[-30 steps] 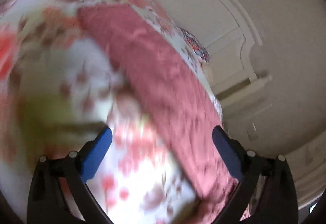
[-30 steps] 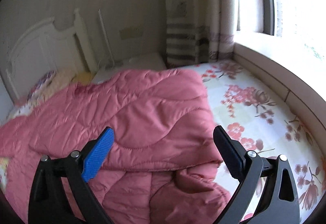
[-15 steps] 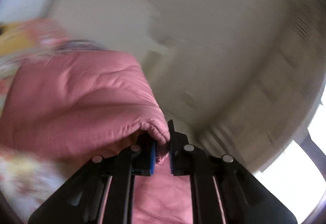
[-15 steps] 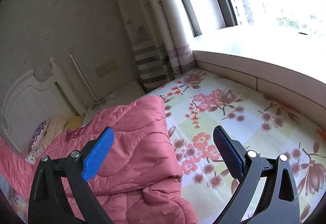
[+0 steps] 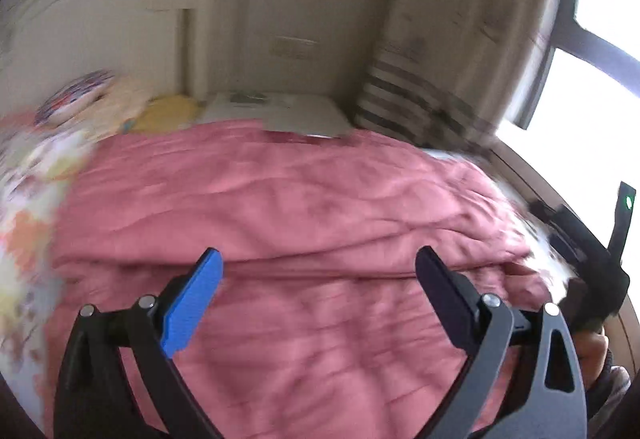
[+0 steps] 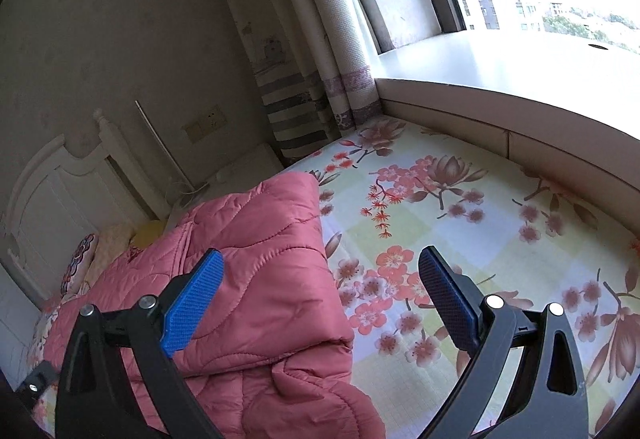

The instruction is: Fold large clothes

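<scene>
Across the floral bed (image 6: 460, 207) lies the pink quilted garment (image 5: 288, 199), folded over itself; its fold line runs crosswise just ahead of the left gripper (image 5: 318, 291), jaws wide and empty; the right gripper (image 6: 320, 295), also wide, straddles its right edge, equally near.

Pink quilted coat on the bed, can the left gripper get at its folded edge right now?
Probably yes. The left gripper is open, and the coat lies spread right in front of it, its fold line between the fingers, with nothing in between.
</scene>
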